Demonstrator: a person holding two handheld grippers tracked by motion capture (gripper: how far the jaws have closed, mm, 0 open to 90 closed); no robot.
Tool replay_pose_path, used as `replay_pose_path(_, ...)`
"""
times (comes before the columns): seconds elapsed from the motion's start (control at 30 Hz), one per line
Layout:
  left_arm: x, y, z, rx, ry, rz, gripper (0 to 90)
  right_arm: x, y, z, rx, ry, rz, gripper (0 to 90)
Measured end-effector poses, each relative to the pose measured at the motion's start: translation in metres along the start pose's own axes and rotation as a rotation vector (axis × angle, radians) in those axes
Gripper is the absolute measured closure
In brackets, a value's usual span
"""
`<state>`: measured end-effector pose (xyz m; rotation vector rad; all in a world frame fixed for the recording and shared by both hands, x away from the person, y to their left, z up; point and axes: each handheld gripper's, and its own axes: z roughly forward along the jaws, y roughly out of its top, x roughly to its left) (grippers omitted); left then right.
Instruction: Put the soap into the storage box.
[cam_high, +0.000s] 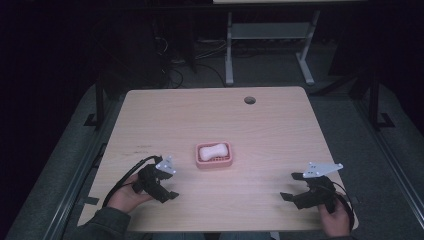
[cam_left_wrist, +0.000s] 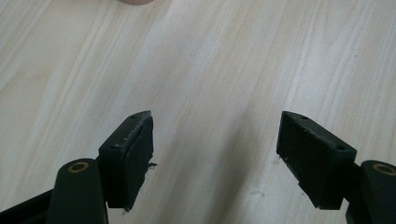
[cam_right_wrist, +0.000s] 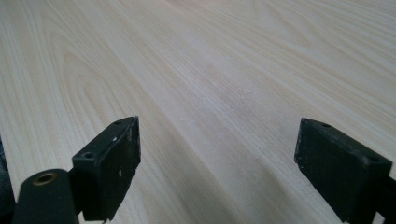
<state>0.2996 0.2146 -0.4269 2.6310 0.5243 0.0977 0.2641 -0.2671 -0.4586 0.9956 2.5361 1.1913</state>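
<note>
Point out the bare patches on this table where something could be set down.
Free: the far half of the table between the round hole and the pink soap dish; also the near strip between the left hand-held gripper and right hand-held gripper. Crowded only around the dish.

This looks like a lab or recording room rather than a home. A plain light-wood worktop with a cable hole stands on grey carpet in a dim space. Behind it rise the white metal legs of a second desk, with loose cables tangled on the floor. Dark frame struts flank the worktop on both sides.
</note>
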Motion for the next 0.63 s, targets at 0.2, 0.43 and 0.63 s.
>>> replay_pose_path(0.2,-0.003,-0.008,-0.002,0.001,0.002,0.005,26.9,0.0,0.0,0.001,0.0,-0.001,-0.01,14.2)
replay_pose_path(0.43,-0.008,-0.018,0.0,-0.006,0.014,0.002,26.9,0.0,0.0,-0.001,0.002,0.001,-0.001,14.2)
replay_pose_path(0.63,-0.012,-0.027,-0.001,-0.035,0.015,-0.029,26.4,0.0,0.0,-0.001,0.001,0.004,-0.007,14.2)
